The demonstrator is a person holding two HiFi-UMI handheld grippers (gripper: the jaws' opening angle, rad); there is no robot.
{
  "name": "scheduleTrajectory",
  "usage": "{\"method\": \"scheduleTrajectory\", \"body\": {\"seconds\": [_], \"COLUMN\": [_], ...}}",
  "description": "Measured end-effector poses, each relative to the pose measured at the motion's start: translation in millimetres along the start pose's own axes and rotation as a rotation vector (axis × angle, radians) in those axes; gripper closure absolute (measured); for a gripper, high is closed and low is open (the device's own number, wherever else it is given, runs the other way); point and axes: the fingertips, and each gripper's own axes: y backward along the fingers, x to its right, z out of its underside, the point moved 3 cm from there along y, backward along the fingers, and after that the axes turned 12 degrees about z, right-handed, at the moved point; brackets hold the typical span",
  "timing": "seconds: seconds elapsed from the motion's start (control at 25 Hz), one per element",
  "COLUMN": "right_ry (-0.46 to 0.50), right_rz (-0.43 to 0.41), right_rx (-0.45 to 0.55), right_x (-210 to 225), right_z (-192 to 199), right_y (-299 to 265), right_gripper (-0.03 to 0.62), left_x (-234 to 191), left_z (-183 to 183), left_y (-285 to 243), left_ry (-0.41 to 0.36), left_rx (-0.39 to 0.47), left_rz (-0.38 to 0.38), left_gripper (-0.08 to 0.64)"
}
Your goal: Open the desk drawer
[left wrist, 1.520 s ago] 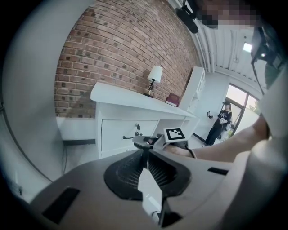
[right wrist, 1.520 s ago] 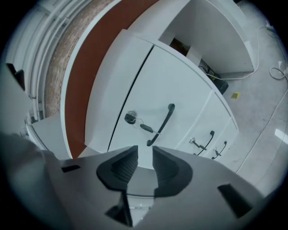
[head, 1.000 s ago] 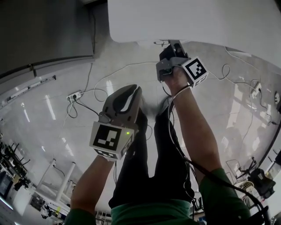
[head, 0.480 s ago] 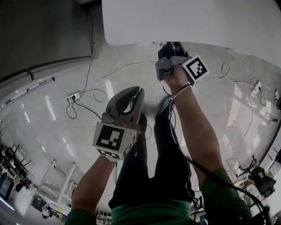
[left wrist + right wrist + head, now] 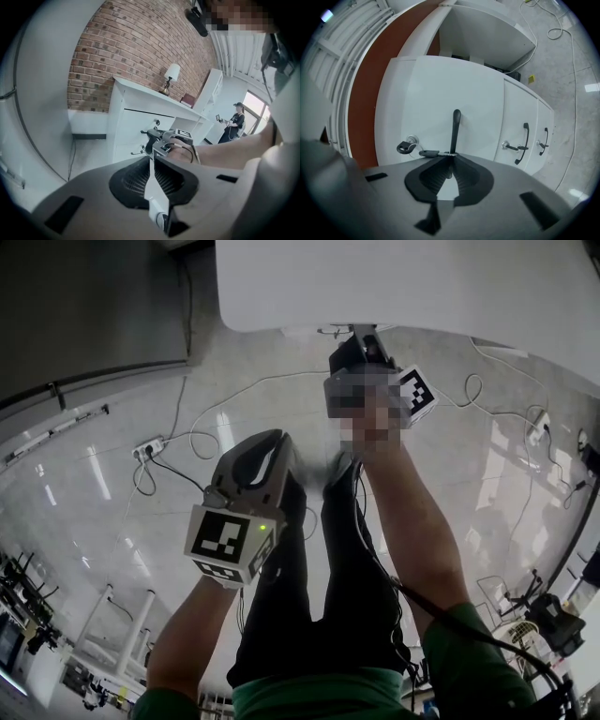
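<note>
Right gripper [image 5: 451, 159] up against the front of the white desk [image 5: 136, 117]; its jaws have just been closing and are now clenched on the lower end of the black drawer handle [image 5: 456, 124], pads pressing it from both sides.

The handle sits on the top drawer [image 5: 440, 89], the one directly under the worktop [image 5: 403, 287]; the drawer front looks flush with the next front, no gap that I can make out.

Beside the handle, a lock [image 5: 411, 139] with a key [image 5: 404, 148] in it; a second key [image 5: 429, 153] dangles from it and lies just at the jaw tips.

Two more drawer fronts below, each with its own black handle [image 5: 525, 140], untouched.

Left gripper [image 5: 151, 161] held back from the desk, well apart from the right one and angled downward; jaws pressed together with nothing between them.

In the left gripper view the right gripper [image 5: 157, 138] shows at the desk front, a hand behind it.

On the worktop a small table lamp [image 5: 171, 75] with a white shade, against a brick wall [image 5: 131, 42].

Floor [image 5: 112, 474] pale and glossy, with cables [image 5: 234, 399] and a power strip [image 5: 145, 448] on it.

A person [image 5: 234, 123] stands far off at the back of the room, holding something small.
</note>
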Motion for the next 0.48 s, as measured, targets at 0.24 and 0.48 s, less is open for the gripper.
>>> {"method": "scheduleTrajectory", "body": {"seconds": [0.24, 0.48], "right_ry": [-0.018, -0.018], "right_rz": [0.013, 0.011], "right_rx": [0.003, -0.013], "right_x": [11.2, 21.6], "right_z": [10.7, 21.2], "right_y": [30.5, 67.1], "right_gripper": [0.569, 0.569], "left_x": [3.6, 20.5], "left_z": [6.2, 9.1], "left_y": [3.8, 3.5], "left_ry": [-0.024, -0.022], "left_rx": [0.002, 0.001], "left_rz": [0.001, 0.021], "left_gripper": [0.538, 0.538]}}
